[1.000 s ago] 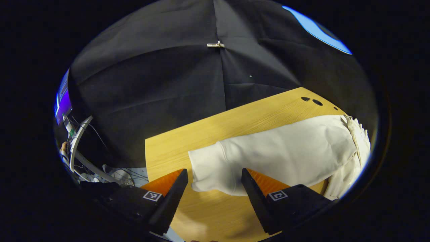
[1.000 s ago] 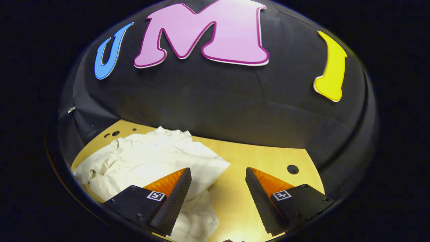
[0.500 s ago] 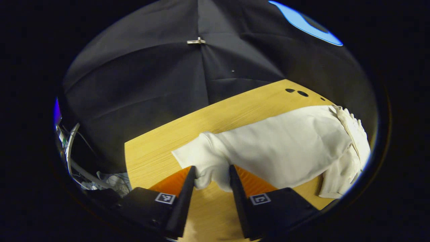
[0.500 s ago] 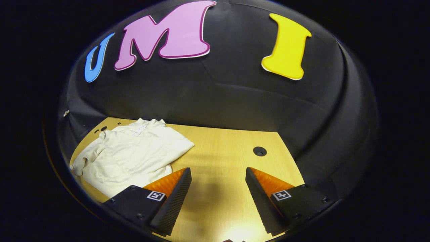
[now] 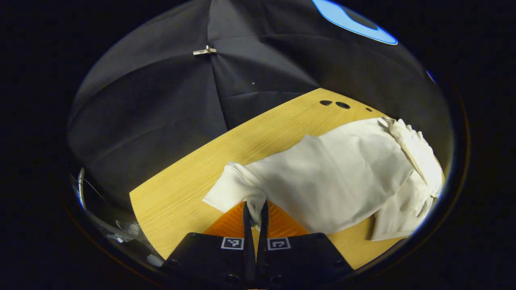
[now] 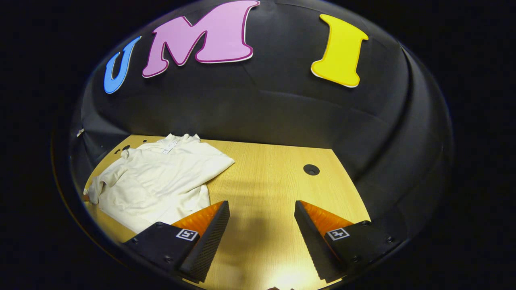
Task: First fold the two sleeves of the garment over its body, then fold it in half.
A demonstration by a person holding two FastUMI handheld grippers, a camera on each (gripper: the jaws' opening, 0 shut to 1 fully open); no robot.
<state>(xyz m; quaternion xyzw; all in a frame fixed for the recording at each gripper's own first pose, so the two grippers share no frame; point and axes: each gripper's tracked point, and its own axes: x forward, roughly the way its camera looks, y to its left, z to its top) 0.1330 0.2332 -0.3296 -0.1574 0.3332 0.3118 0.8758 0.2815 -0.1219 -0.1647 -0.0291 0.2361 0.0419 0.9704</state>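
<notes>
Since the earlier frames the left gripper (image 5: 254, 209) had gone from wide open to clenched, its two fingers pressed together on a pinch of the cream garment (image 5: 338, 173) at the near cuff of a sleeve (image 5: 234, 187). Beyond the pinch, the garment lay rumpled across the wooden table (image 5: 181, 189), reaching toward the black cloth wall. In the right gripper view the right gripper (image 6: 262, 229) hung released over bare table, jaws spread wide, the garment (image 6: 157, 181) just beside its left finger (image 6: 205, 237)
</notes>
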